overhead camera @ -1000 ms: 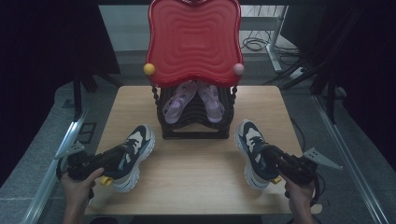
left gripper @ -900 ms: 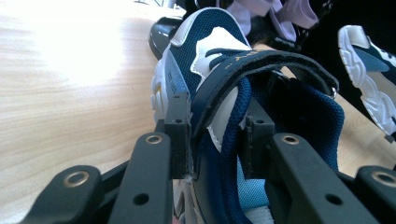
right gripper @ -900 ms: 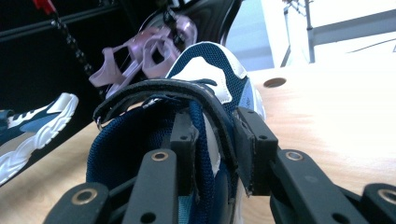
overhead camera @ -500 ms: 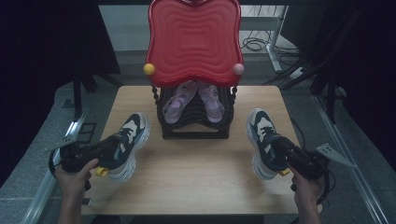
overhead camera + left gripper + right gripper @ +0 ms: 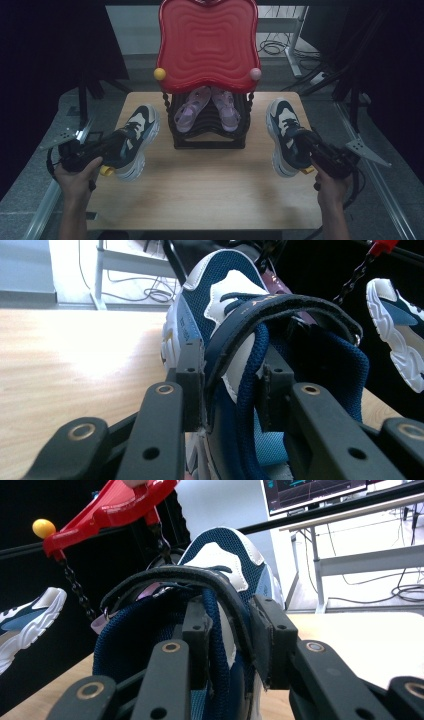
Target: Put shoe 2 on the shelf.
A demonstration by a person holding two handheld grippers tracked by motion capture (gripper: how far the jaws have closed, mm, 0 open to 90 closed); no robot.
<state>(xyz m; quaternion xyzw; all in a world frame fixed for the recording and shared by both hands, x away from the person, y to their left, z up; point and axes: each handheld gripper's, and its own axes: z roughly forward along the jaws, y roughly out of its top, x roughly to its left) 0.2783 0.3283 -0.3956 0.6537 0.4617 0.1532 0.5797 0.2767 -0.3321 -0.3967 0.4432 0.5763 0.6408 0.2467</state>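
From above, the person has a sneaker in each set of tongs. The left tongs (image 5: 111, 145) grip the left sneaker (image 5: 134, 137) by its collar at the left edge of the worktop (image 5: 200, 190), toe pointing toward the black shoe rack (image 5: 209, 131). The right tongs (image 5: 309, 142) grip the right sneaker (image 5: 285, 135) the same way, on the right side. Between them the rack carries a pair of lilac sandals (image 5: 207, 107) under a red tray top (image 5: 207, 45). I judge this the carrying step: both shoes are grasped, neither yet placed. The next move probably calls for steering each toe toward the rack without knocking it or the sandals.

In the left gripper view, the left tongs (image 5: 230, 390) are closed to a narrow gap on the sneaker's (image 5: 220, 320) dark strap and navy padded collar. The shoe is navy mesh with white panels and a chunky white sole.

In the right gripper view, the right tongs (image 5: 227, 630) pinch the strap and collar of their sneaker (image 5: 225, 565) likewise, nearly shut. It matches the other: navy mesh, white tongue, pale blue side.
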